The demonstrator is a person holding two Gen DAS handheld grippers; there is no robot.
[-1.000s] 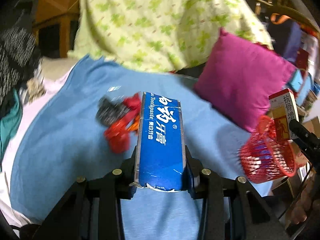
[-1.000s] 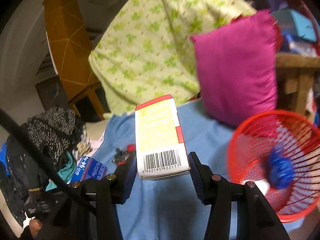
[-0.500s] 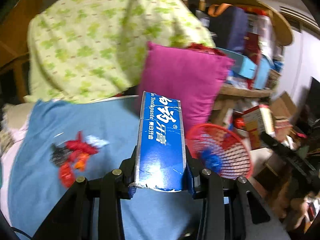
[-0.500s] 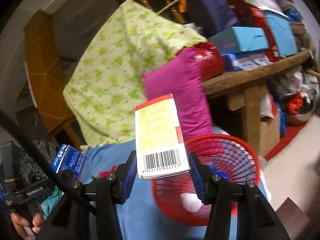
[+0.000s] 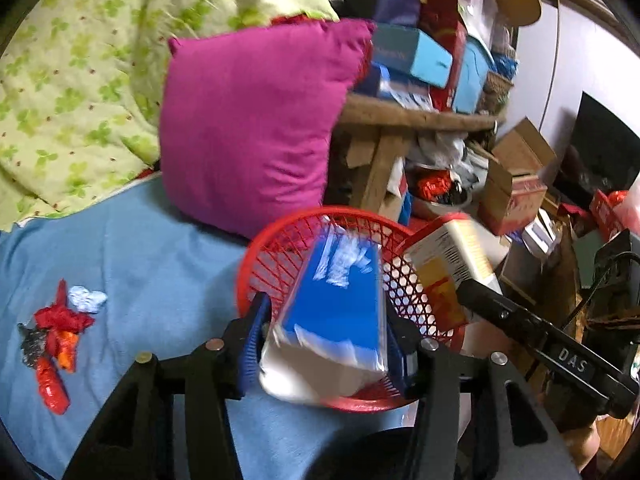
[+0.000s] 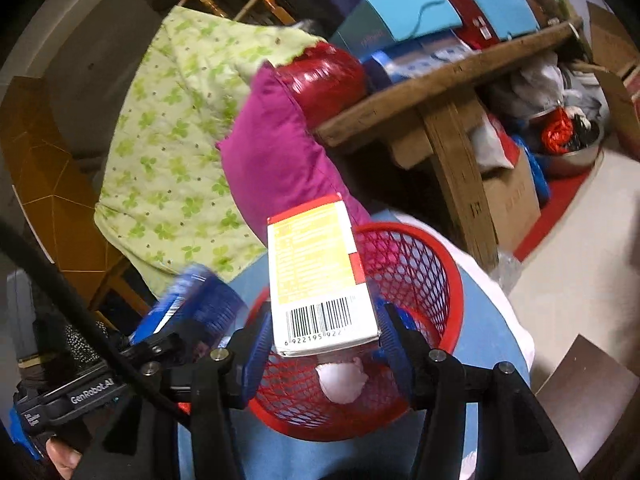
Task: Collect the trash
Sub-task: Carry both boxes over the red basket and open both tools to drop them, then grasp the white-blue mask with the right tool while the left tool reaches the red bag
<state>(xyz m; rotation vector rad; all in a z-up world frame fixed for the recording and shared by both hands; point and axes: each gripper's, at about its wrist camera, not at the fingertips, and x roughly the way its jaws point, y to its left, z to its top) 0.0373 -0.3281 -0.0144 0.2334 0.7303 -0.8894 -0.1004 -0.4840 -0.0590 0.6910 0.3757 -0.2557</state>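
While both grippers hang over the round red plastic mesh basket [image 5: 400, 280] sitting at the edge of the light blue bedsheet [image 5: 140, 260], each one's jaws are opening with a box between them. The left gripper [image 5: 326, 344] has the long blue cardboard toothpaste box [image 5: 336, 304] between its blue pads; the box looks blurred and tipped, with a gap showing on the left side, so the grip looks released. The right gripper [image 6: 324, 344] has the white, yellow and red carton with a barcode [image 6: 316, 280] standing between its fingers, pad edges drawing off its sides, right above the basket's mouth. Down inside the basket there's a crumpled white wad of paper [image 6: 342, 378]. Off on the sheet, well apart from the basket, there's a little pile of red, orange and silver crumpled wrappers [image 5: 52, 332] plus a pale blue scrap [image 5: 86, 298]. A magenta square pillow [image 5: 256, 120] leans just behind the basket, with a green clover-print quilt [image 5: 80, 60] behind that, and a rough wooden table [image 6: 440, 92] stacked with boxes off to the side.
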